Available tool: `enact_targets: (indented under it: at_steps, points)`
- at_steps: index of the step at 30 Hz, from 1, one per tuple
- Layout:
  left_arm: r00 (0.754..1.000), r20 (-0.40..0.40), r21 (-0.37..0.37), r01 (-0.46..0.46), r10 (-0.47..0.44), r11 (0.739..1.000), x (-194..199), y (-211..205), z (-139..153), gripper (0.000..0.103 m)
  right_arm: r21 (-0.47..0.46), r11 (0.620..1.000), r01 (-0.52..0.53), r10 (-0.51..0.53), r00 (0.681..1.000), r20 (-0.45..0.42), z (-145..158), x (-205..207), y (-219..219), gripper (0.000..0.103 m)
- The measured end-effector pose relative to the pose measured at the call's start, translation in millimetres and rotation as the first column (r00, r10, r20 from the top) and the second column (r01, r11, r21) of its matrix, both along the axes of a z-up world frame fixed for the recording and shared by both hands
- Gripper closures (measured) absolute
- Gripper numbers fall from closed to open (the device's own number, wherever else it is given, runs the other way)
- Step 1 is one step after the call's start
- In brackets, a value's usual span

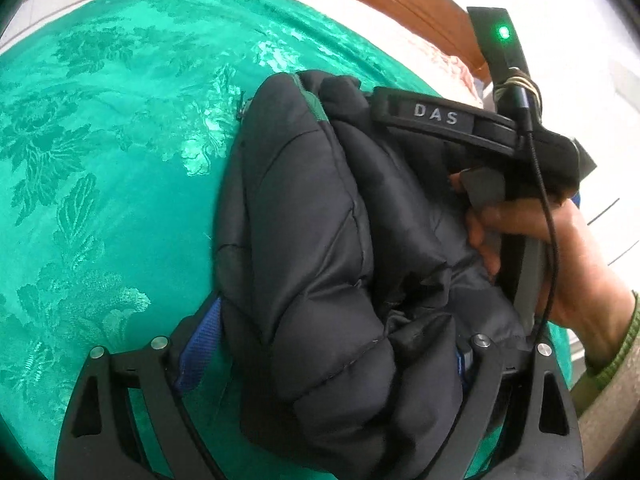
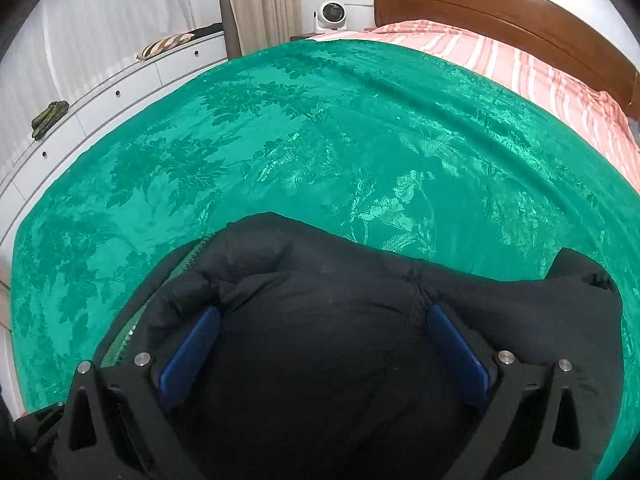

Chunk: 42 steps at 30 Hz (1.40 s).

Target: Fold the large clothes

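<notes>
A black quilted puffer jacket (image 1: 320, 240) lies bunched on the green floral bedspread (image 1: 100, 160). My left gripper (image 1: 320, 356) has its blue-padded jaws wide apart with a thick fold of the jacket between them. The other gripper (image 1: 460, 124), held in a bare hand, rests on the jacket's right side in the left wrist view. In the right wrist view my right gripper (image 2: 324, 340) also stands wide, its blue pads (image 2: 192, 348) pressed against both sides of a bulky fold of the jacket (image 2: 320, 288). A green lining edge shows at the jacket's left.
The green bedspread (image 2: 320, 140) covers most of the bed. A pink striped sheet (image 2: 540, 68) and wooden headboard (image 2: 500, 4) lie at the far right. A white drawer unit (image 2: 100, 100) runs along the left. A small white fan (image 2: 332, 14) stands by the curtain.
</notes>
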<state>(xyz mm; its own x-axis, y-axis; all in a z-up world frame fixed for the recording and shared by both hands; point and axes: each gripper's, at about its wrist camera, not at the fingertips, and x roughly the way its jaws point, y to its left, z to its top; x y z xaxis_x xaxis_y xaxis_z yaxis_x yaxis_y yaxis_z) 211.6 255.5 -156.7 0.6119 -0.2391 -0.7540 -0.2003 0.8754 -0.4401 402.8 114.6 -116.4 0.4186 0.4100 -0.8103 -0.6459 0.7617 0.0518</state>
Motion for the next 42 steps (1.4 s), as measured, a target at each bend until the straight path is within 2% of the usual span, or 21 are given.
enact_targets:
  at_steps: [16,22,25,28,29,30,32,35,37,39,41,42]
  points:
    - [1.000,0.004,0.034,0.011,-0.011,0.999,3,-5,1,0.012,0.002,1.000,0.001,-0.001,1.000,0.000,-5,2,0,0.001]
    - [1.000,-0.016,0.024,0.013,-0.012,1.000,15,4,-5,0.005,-0.045,0.999,0.005,-0.005,1.000,0.021,-4,0,5,0.001]
    - [1.000,-0.024,-0.021,0.017,-0.017,1.000,19,12,-7,0.001,-0.092,0.995,0.023,-0.019,0.999,0.043,3,-4,8,0.001]
    - [0.999,-0.031,-0.095,0.017,-0.020,0.995,7,24,6,0.003,-0.113,0.993,0.029,-0.025,0.999,0.037,31,-12,3,0.002]
    - [1.000,-0.008,-0.105,0.005,-0.006,0.994,-3,28,15,0.002,-0.076,0.996,0.047,-0.044,0.998,0.040,49,-18,-8,0.002]
    - [0.999,0.039,-0.107,-0.010,0.014,0.994,-19,34,28,0.002,0.016,0.997,0.082,-0.083,0.994,0.074,78,-30,-32,0.002]
    - [0.993,0.111,-0.090,-0.023,0.033,0.996,-50,42,48,0.001,0.138,0.984,0.117,-0.136,0.982,0.135,116,-54,-76,0.000]
    - [0.988,0.133,-0.023,-0.079,0.081,0.997,-85,51,57,0.000,0.214,0.962,0.173,-0.210,0.963,0.170,135,-93,-153,0.000]
    - [0.983,0.115,0.046,-0.151,0.145,0.987,-101,55,49,0.000,0.223,0.948,0.226,-0.261,0.955,0.144,122,-113,-201,0.000]
    - [0.983,0.086,0.161,-0.176,0.164,0.971,-104,53,38,0.000,0.178,0.921,0.345,-0.362,0.929,0.073,87,-131,-254,0.000]
    - [0.989,0.065,0.277,-0.147,0.134,0.950,-99,46,29,0.000,0.073,0.876,0.477,-0.478,0.878,-0.016,43,-147,-297,0.000]
    - [0.993,0.055,0.345,-0.120,0.108,0.931,-92,38,26,0.000,0.019,0.840,0.543,-0.541,0.839,-0.062,15,-163,-322,0.000]
